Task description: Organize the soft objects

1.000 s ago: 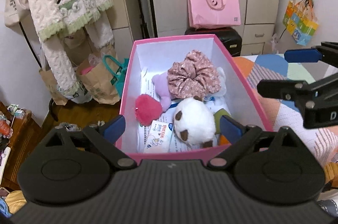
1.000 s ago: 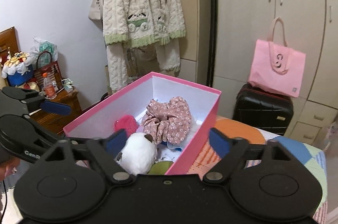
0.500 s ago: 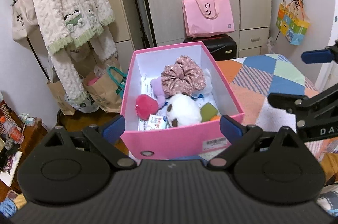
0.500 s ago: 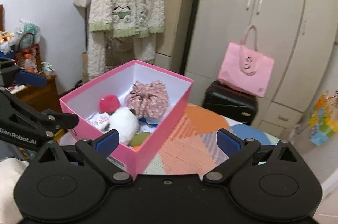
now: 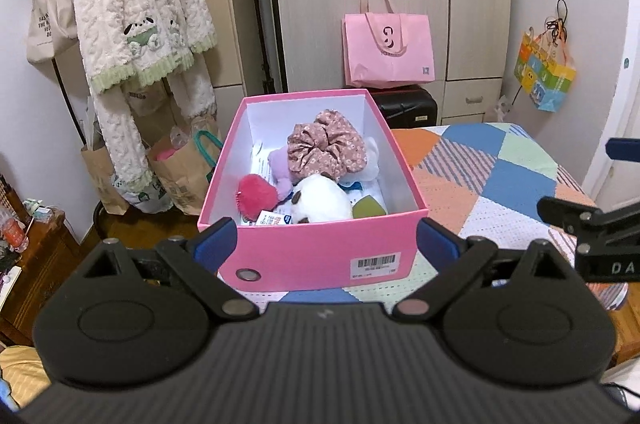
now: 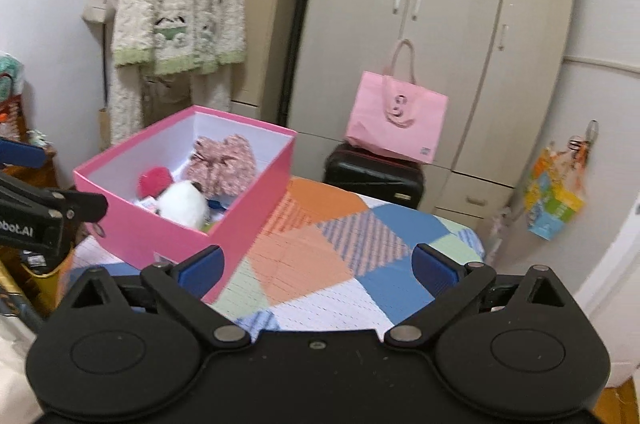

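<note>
Now both grippers, left gripper (image 5: 326,238) and right gripper (image 6: 316,266), hang empty with jaws spread, soft toys already in the pink box (image 5: 320,256) on the bed's patchwork blanket (image 6: 320,264), so withdraw clear of the box rim.

Both grippers' jaws wide, empty

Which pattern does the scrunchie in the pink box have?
The scrunchie is dusty pink with tiny white flowers; the left wrist view shows it best.

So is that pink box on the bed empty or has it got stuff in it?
Partly filled: the pink box holds a floral scrunchie, white plush and pink pompom.
</note>
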Available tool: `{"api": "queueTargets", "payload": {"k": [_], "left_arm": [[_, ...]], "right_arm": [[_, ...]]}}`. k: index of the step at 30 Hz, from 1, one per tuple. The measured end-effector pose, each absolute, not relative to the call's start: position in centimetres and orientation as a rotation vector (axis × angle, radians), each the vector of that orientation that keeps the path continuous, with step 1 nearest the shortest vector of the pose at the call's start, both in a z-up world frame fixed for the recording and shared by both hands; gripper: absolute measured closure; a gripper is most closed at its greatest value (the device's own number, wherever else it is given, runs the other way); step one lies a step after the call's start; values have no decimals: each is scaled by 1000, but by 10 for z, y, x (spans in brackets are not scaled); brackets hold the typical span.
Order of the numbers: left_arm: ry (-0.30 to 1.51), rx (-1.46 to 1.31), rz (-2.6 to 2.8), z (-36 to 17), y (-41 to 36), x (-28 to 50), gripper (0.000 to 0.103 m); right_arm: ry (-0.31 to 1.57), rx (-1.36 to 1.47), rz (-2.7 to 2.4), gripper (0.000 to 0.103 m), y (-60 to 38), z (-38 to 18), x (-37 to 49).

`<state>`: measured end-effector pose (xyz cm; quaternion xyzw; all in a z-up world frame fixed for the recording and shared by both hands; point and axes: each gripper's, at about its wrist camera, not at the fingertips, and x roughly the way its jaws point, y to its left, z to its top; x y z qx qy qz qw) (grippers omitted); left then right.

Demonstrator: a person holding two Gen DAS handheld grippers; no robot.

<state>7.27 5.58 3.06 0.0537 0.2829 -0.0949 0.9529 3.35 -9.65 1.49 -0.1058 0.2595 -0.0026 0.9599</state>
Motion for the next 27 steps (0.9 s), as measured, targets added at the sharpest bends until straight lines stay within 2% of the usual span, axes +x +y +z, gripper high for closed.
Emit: {"api": "queueTargets", "payload": {"k": [27], "left_arm": [[573,27,-191,16,43,72,6]], "right_arm": [[517,-14,-94,1,-120,11,19]]}}
